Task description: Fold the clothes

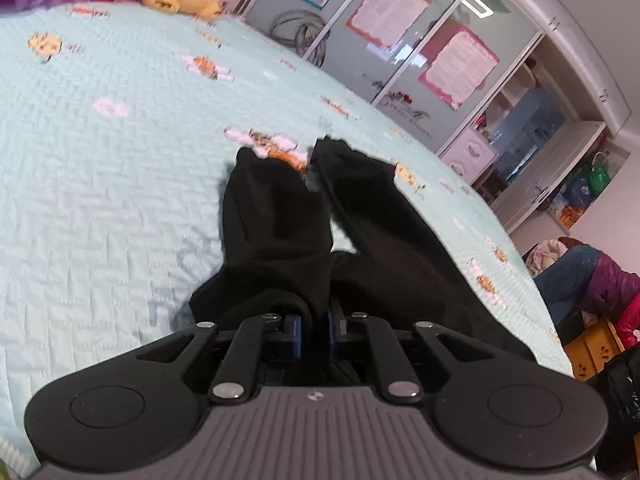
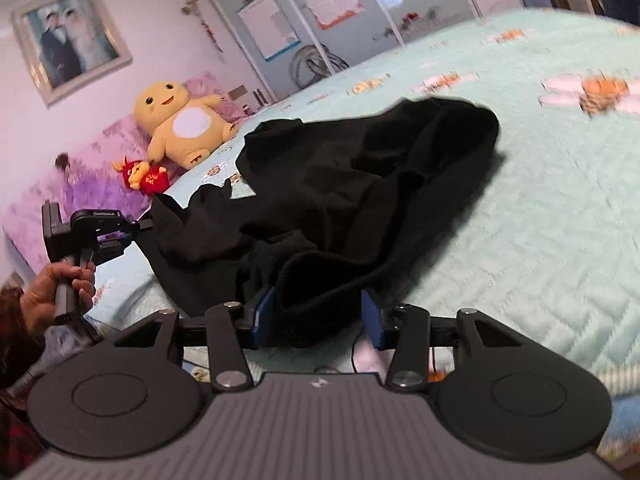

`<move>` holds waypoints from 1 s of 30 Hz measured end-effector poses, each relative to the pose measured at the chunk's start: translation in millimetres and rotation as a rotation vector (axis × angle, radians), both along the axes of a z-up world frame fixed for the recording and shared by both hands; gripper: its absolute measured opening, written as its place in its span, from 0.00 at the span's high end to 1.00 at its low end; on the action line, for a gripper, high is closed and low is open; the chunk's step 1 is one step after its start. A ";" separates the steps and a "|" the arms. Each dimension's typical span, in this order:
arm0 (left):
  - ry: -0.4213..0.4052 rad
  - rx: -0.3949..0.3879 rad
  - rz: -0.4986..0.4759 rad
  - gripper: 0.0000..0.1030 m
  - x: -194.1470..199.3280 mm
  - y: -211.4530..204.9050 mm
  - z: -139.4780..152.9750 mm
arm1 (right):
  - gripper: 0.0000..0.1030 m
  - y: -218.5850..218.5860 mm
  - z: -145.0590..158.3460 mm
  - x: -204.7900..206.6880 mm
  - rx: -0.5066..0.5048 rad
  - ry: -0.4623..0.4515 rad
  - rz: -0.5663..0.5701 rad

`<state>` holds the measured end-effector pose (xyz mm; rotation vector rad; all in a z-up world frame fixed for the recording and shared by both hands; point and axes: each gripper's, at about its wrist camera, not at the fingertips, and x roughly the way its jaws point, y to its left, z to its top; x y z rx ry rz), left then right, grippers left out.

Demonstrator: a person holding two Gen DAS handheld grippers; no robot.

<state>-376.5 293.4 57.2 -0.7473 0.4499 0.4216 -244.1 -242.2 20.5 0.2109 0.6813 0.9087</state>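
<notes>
On the bed (image 2: 540, 208), black trousers (image 2: 340, 184), left fingers (image 1: 296, 334) pinching fabric, right fingers (image 2: 264, 312) apart around waistband.

Wide open stretch of pale mint quilted bedspread (image 2: 540, 220) to the right of the crumpled black garment (image 2: 360, 184), nothing lying there. The far head end is crowded: a yellow plush bear (image 2: 180, 124) and a small red plush toy (image 2: 144, 176) sit against the purple pillow (image 2: 80, 168). On the left, the left gripper (image 2: 140, 224) touches the garment's edge, blocking that side.
</notes>
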 end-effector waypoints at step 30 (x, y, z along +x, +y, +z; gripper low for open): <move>0.021 -0.126 -0.126 0.91 2.8 -19.5 -27.6 | 0.96 10.1 -3.0 6.3 0.146 0.097 -0.067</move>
